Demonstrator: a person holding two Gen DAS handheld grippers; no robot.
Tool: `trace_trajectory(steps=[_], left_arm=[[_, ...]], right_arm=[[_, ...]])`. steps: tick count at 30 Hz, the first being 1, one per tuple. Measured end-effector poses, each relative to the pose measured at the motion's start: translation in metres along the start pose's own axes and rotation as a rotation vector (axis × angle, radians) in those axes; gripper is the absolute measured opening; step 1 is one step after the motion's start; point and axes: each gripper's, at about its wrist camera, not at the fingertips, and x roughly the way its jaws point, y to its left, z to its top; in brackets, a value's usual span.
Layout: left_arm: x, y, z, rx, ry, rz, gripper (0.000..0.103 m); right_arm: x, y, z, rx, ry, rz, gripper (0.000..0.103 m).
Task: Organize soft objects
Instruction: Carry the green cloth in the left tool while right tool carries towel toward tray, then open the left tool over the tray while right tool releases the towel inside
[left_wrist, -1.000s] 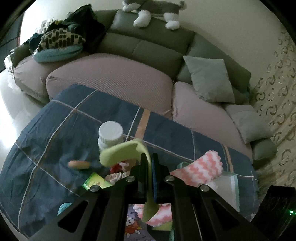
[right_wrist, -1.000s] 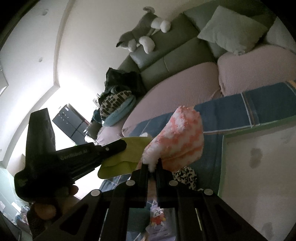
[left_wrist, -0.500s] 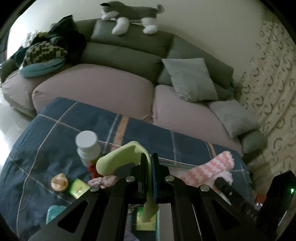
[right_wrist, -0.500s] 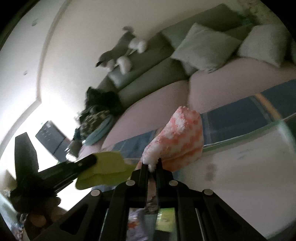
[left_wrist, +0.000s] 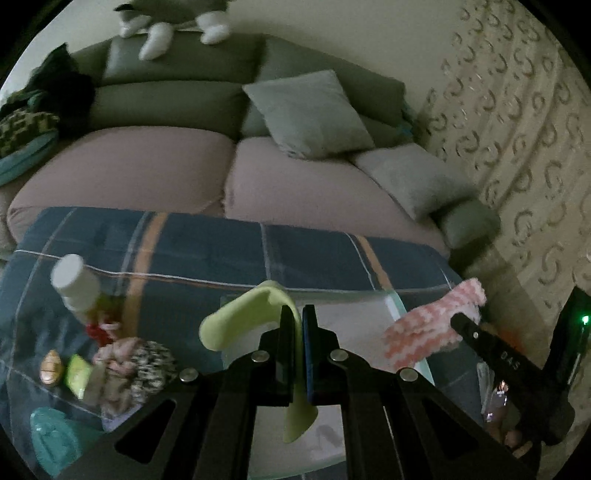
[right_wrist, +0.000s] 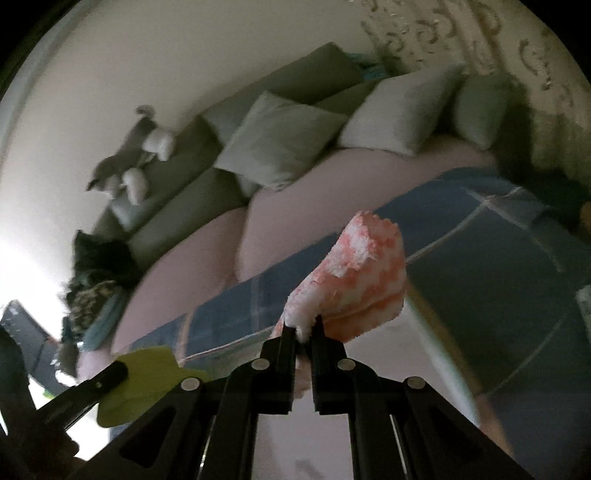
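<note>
Socks in both your grippers, your left gripper (left_wrist: 298, 314) clamped on a lime-green sock (left_wrist: 240, 321), your right gripper (right_wrist: 303, 326) clamped on a pink-and-white fuzzy sock (right_wrist: 354, 284), both lifted above the plaid-covered counter (left_wrist: 207, 243), grey sofa (left_wrist: 177, 92) behind.

Both wrist views toward sofa (left_wrist: 155, 173)
</note>
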Motion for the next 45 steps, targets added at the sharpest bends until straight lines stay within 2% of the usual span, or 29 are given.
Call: trace_trajectory(steps=[4, 15, 18, 27, 29, 31, 33, 36, 39, 45], left_arm=[[0.025, -0.011, -0.005, 0.027, 0.036, 0.004, 0.004], [0.108, -0.012, -0.032, 0.005, 0.194, -0.017, 0.004], [0.116, -0.014, -0.036, 0.014, 0.217, -0.020, 0.004], [0.121, -0.024, -0.043, 0.039, 0.248, 0.010, 0.005], [0.119, -0.025, -0.040, 0.043, 0.247, 0.023, 0.010], [0.115, -0.023, -0.038, 0.041, 0.238, 0.036, 0.033], [0.107, -0.022, -0.034, 0.040, 0.219, 0.038, 0.044], [0.096, -0.020, -0.028, 0.039, 0.191, 0.052, 0.046], [0.090, -0.015, -0.024, 0.013, 0.190, 0.088, 0.059], [0.089, 0.004, -0.020, -0.053, 0.203, 0.142, 0.059]], right_arm=[[0.010, -0.010, 0.004, -0.016, 0.026, -0.066, 0.007], [0.062, -0.025, -0.014, -0.008, 0.137, -0.095, 0.008], [0.074, -0.022, -0.021, -0.015, 0.171, -0.086, 0.008], [0.077, -0.009, -0.026, -0.061, 0.189, -0.082, 0.011], [0.077, -0.008, -0.026, -0.064, 0.190, -0.089, 0.011], [0.077, -0.007, -0.025, -0.069, 0.190, -0.093, 0.011], [0.076, -0.004, -0.024, -0.078, 0.188, -0.097, 0.011], [0.074, -0.004, -0.024, -0.080, 0.187, -0.096, 0.011], [0.075, -0.002, -0.025, -0.092, 0.192, -0.112, 0.014], [0.077, 0.001, -0.027, -0.120, 0.201, -0.148, 0.016]])
